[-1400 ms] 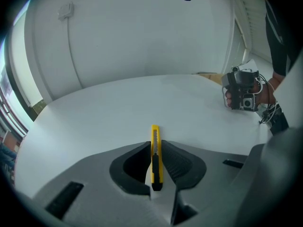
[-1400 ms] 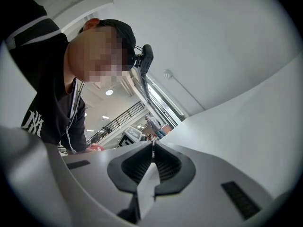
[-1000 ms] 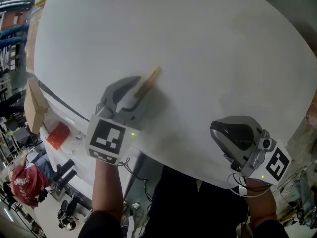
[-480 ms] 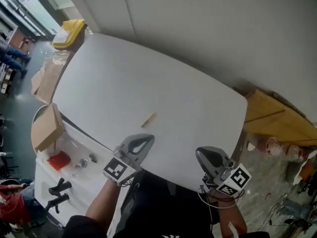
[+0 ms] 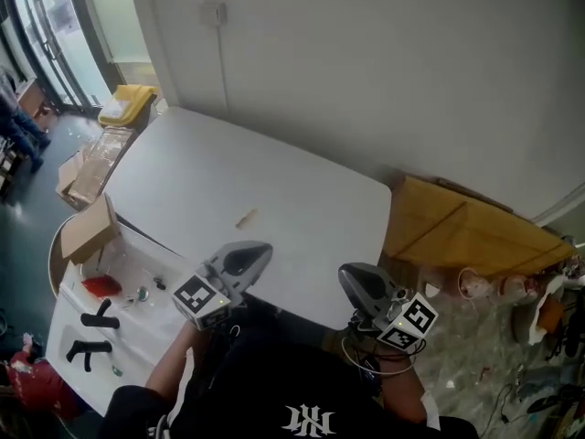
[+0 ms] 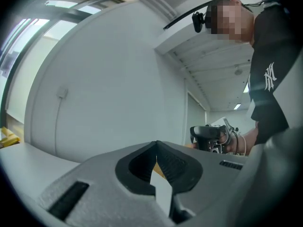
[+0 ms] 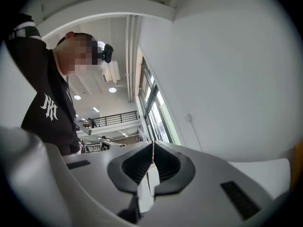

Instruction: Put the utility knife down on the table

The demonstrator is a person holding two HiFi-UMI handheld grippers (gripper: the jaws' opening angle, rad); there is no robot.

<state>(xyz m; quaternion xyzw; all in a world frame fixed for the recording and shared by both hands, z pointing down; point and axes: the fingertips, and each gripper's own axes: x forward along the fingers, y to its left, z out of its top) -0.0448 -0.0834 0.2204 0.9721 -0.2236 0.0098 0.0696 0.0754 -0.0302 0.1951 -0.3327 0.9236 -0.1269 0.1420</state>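
The utility knife point(image 5: 245, 218), small and tan, lies alone on the white table point(image 5: 302, 218), near its front edge. My left gripper point(image 5: 263, 248) hangs just off that front edge, a short way below and right of the knife, jaws shut with nothing between them. My right gripper point(image 5: 346, 276) is off the table's front right corner, also shut and empty. In the left gripper view the jaws point(image 6: 156, 144) meet at the tip and point at the wall, with the right gripper point(image 6: 208, 136) beyond them. The right gripper view shows its jaws point(image 7: 152, 144) pressed together.
A cardboard box point(image 5: 87, 230) stands at the table's left end over a white cart point(image 5: 69, 337) with a red item point(image 5: 101, 285) and black handles point(image 5: 95, 319). Flat cardboard point(image 5: 462, 231) lies right of the table. A yellow object point(image 5: 128, 104) sits far left.
The head view has pulled far back and up. Both grippers have withdrawn from over the table to its front edge. The knife stays lying on the table.
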